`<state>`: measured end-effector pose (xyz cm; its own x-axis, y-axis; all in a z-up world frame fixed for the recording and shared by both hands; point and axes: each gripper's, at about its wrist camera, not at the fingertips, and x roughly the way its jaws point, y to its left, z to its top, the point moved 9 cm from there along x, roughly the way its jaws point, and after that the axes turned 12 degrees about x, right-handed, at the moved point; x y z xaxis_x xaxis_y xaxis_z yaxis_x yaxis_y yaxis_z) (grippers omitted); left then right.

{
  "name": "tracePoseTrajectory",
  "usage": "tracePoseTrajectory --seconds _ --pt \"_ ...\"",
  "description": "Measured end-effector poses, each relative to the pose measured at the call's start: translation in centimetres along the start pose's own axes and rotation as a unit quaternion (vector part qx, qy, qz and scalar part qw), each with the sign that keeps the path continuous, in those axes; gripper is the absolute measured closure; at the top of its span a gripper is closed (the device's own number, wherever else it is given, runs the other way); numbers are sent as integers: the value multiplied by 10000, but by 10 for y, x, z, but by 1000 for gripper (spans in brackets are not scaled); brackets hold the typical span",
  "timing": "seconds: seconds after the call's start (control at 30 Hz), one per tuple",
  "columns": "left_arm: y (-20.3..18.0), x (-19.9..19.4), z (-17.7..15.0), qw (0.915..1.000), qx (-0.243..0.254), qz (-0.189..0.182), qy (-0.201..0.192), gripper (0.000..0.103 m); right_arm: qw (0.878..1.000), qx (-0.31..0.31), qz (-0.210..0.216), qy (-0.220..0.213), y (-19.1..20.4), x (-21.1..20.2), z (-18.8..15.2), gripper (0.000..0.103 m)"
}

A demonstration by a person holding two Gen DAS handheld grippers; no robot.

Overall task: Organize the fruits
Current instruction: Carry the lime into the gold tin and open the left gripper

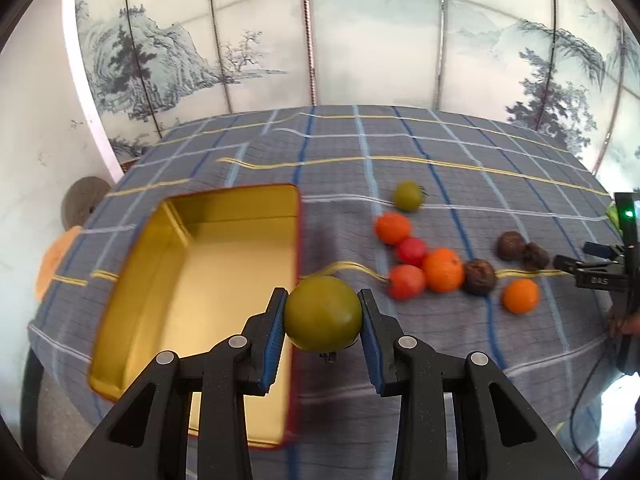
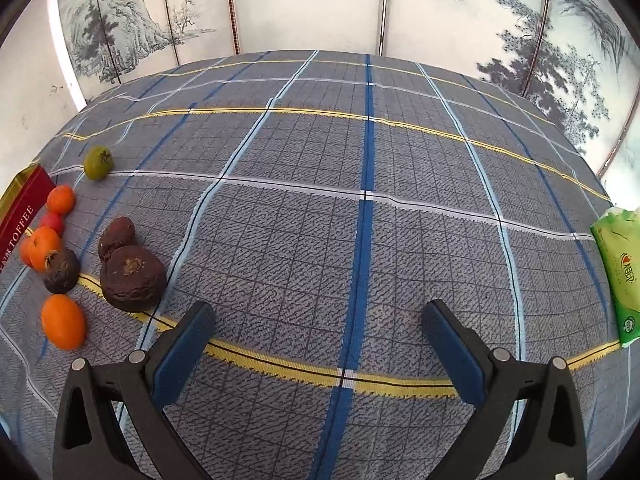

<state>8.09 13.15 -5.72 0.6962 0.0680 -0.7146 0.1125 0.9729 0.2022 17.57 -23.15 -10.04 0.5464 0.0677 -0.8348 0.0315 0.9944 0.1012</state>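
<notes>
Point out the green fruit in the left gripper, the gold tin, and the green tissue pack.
green fruit (image 1: 322, 313), left wrist view, middle of its skin between the pads.
gold tin (image 1: 236, 256), left wrist view, bare inner floor.
green tissue pack (image 2: 618, 272), right wrist view, front of the wrapper.

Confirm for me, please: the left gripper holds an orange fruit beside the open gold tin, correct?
Not quite: the fruit in the left gripper is green, not orange, as the left wrist view shows. It is indeed held beside the open gold tin.
</notes>
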Motion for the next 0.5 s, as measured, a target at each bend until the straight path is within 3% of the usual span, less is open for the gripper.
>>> tracePoseTrajectory --seconds 0.5 --pt "69 43 3 9967 442 526 431 67 10000 -2 -3 4 0 0 0 0"
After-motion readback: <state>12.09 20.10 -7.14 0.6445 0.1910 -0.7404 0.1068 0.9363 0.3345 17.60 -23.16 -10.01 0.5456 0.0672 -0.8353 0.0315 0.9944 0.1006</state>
